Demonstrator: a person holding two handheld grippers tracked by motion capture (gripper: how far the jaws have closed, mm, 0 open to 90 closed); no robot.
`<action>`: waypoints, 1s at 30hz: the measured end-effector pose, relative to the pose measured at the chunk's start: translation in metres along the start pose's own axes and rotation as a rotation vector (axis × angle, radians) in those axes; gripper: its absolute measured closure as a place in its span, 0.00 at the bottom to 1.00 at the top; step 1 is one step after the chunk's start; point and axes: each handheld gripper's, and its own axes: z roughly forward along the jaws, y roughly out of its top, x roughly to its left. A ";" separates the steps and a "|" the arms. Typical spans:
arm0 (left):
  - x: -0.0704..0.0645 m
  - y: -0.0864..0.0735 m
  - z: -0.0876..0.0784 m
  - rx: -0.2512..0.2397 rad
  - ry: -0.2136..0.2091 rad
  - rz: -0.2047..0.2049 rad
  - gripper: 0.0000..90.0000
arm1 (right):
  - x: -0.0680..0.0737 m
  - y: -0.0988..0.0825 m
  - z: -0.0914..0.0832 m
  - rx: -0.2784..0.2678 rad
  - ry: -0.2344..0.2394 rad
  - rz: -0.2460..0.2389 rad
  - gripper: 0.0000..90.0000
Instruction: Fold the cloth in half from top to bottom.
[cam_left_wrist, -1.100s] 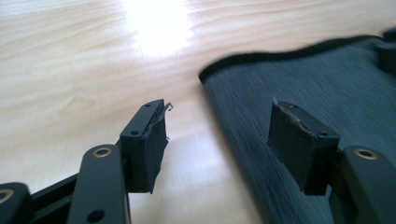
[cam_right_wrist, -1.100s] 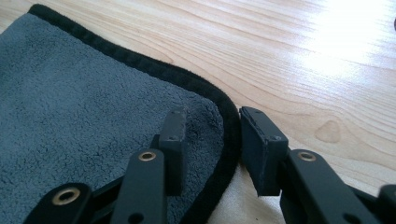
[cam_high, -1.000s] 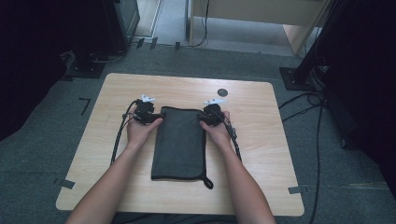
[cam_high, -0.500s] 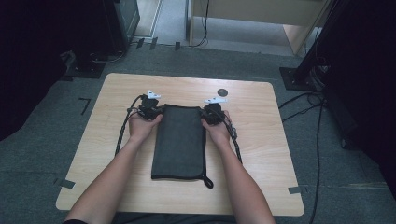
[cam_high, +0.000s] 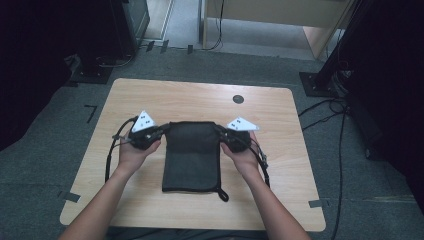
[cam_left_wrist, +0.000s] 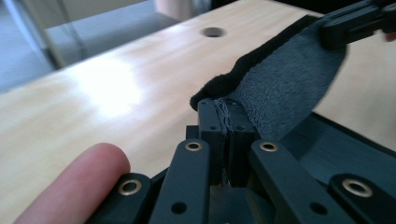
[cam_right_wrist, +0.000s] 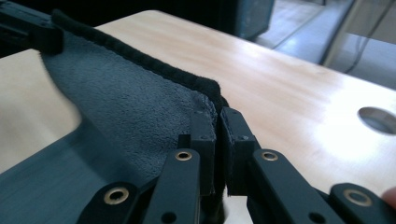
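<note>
A dark grey cloth (cam_high: 192, 160) lies on the wooden table (cam_high: 280, 165), its far edge raised off the surface. My left gripper (cam_high: 162, 131) is shut on the cloth's far left corner and my right gripper (cam_high: 220, 132) on its far right corner. In the left gripper view the jaws (cam_left_wrist: 227, 109) pinch the fuzzy cloth (cam_left_wrist: 285, 88), and the right gripper (cam_left_wrist: 355, 21) holds the other end. In the right gripper view the jaws (cam_right_wrist: 218, 119), which have just been closing, clamp the cloth (cam_right_wrist: 121, 102) at its hem; the left gripper (cam_right_wrist: 28, 28) shows far left.
A round cable hole (cam_high: 238, 99) sits in the table's far right part. A small strap loop (cam_high: 222, 194) trails from the cloth's near right corner. Black stand bases (cam_high: 320, 82) and cables (cam_high: 345, 130) lie on the carpet around the table.
Both hands have risen and drawn back toward the person, lifting the cloth's far edge. The jaws have shut on its two far corners.
</note>
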 end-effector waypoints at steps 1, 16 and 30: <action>-0.006 -0.006 -0.007 0.000 -0.017 -0.004 0.98 | 0.007 -0.006 -0.007 0.000 0.006 -0.016 0.94; -0.071 -0.074 -0.034 0.183 -0.018 0.079 0.92 | 0.066 -0.076 -0.049 0.216 0.106 -0.038 0.84; -0.049 -0.077 -0.053 0.037 -0.100 -0.185 0.61 | 0.049 -0.064 -0.080 0.095 0.202 0.122 0.66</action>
